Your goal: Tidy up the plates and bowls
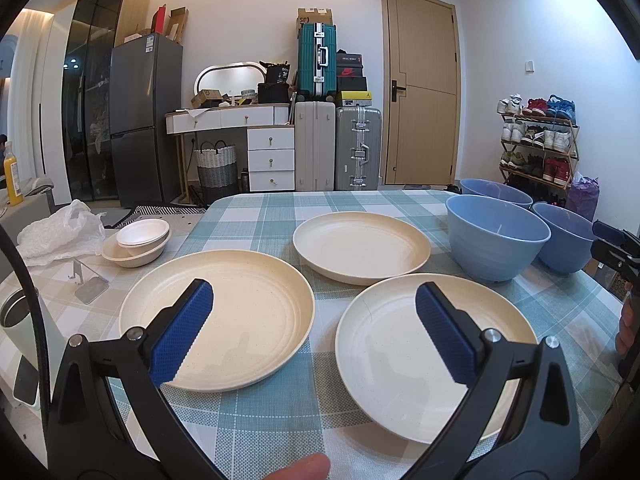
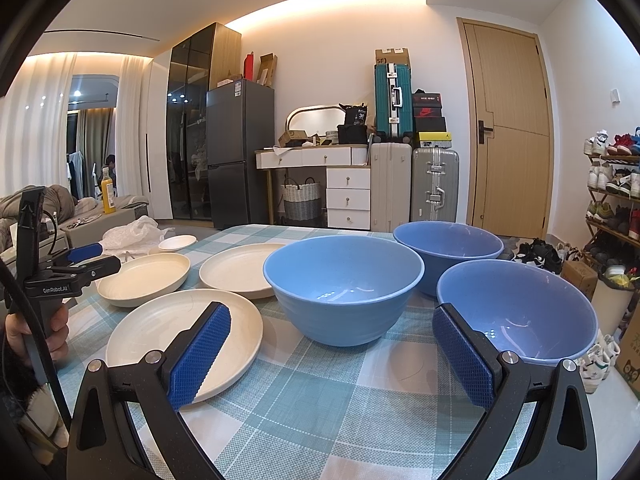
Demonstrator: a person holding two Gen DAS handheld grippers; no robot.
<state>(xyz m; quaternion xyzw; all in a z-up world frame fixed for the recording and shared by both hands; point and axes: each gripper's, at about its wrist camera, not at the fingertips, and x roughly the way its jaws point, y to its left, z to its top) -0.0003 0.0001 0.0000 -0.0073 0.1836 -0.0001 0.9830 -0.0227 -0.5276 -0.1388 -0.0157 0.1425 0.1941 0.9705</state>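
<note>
Three cream plates lie apart on the checked tablecloth: one near left (image 1: 224, 316), one near right (image 1: 404, 344), one farther back (image 1: 362, 246). Three blue bowls stand upright at the right: a front one (image 1: 496, 236), one behind it (image 1: 496, 192), one at the right (image 1: 564, 236). My left gripper (image 1: 316, 328) is open and empty, hovering above the gap between the two near plates. My right gripper (image 2: 332, 352) is open and empty, low over the cloth before the middle bowl (image 2: 344, 284), with the right bowl (image 2: 520, 312) by its right finger and a plate (image 2: 180, 332) by its left.
Small white bowls nested in a cream bowl (image 1: 138, 240), a crumpled plastic bag (image 1: 56, 232), a metal phone stand (image 1: 90, 284) and a steel cup (image 1: 16, 312) sit at the table's left. Suitcases, a dresser, a door and a shoe rack (image 1: 540, 140) stand beyond.
</note>
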